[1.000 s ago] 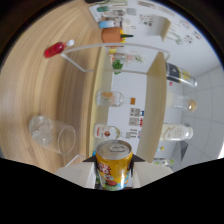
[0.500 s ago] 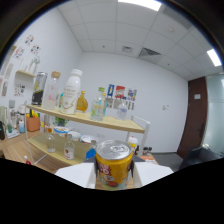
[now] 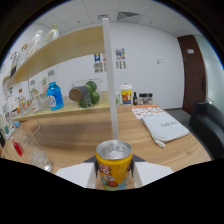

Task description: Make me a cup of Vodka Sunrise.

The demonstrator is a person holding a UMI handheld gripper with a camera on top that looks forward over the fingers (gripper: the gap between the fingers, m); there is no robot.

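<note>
Between the fingers: yellow can [image 3: 114,165] pinched on both sides by the gripper [image 3: 114,176], lifted clear of the tabletop [image 3: 150,137], pull-tab top facing up, unopened as far as visible. Swinging round since half a second ago: ceiling and tall bottles dropping out of view, counter and white post [image 3: 111,75] coming in behind the can. Reading this as carrying the can toward the pouring spot; mixing likely not begun. Showing clear glassware [image 3: 31,150] near the tabletop's left edge, white folded cloth [image 3: 162,127] toward its right edge. Holding blue bottle [image 3: 54,96], green melons [image 3: 91,93] and small jars [image 3: 127,95] along the far shelf; dark door [image 3: 190,70] and black chair [image 3: 210,122] standing at the right.
</note>
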